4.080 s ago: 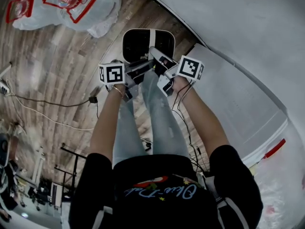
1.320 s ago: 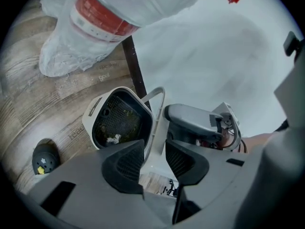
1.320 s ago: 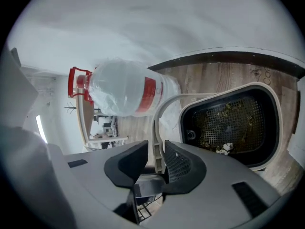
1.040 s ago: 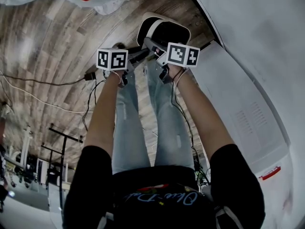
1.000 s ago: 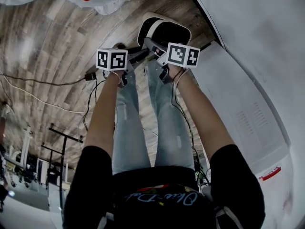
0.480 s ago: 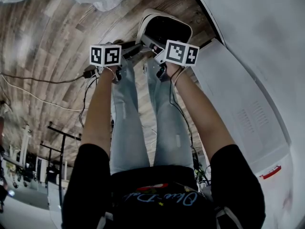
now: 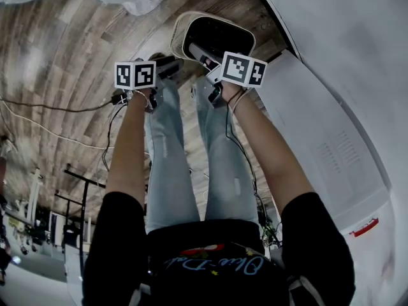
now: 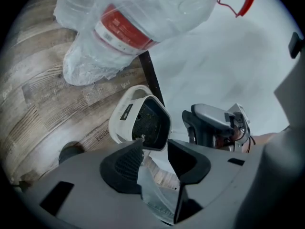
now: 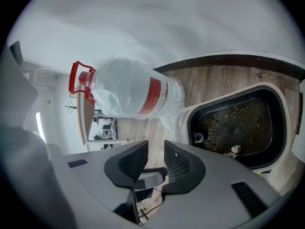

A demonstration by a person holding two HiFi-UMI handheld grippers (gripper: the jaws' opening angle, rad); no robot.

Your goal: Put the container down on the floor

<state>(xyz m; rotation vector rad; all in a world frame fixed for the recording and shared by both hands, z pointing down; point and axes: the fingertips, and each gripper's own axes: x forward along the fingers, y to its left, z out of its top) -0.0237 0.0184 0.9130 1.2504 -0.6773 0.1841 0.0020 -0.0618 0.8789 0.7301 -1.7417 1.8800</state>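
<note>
- container point(image 7: 180, 36) is set on wood floor point(image 7: 76, 50), white wall point(image 7: 331, 30) just beside, wrapped bottles point(image 8: 138, 18) near
- left gripper point(image 8: 155, 149) jaws just opened, drawn off rim since earlier, nothing between
- right gripper point(image 9: 155, 147) jaws narrowly parted, empty

**Black tee, pale jeans, grey tools**

The person wears a black short-sleeved T-shirt point(image 7: 210, 263) with pale cursive lettering and a small red mark across the chest, over light blue jeans point(image 7: 167, 164). A thin black cable point(image 7: 228, 132) runs beside the right forearm. The left gripper point(image 8: 155, 154) and right gripper point(image 9: 155, 159) are matt grey with black ribbed pads point(image 8: 123, 162) — each carries a white cube point(image 7: 135, 74) printed with black square markers.
</note>
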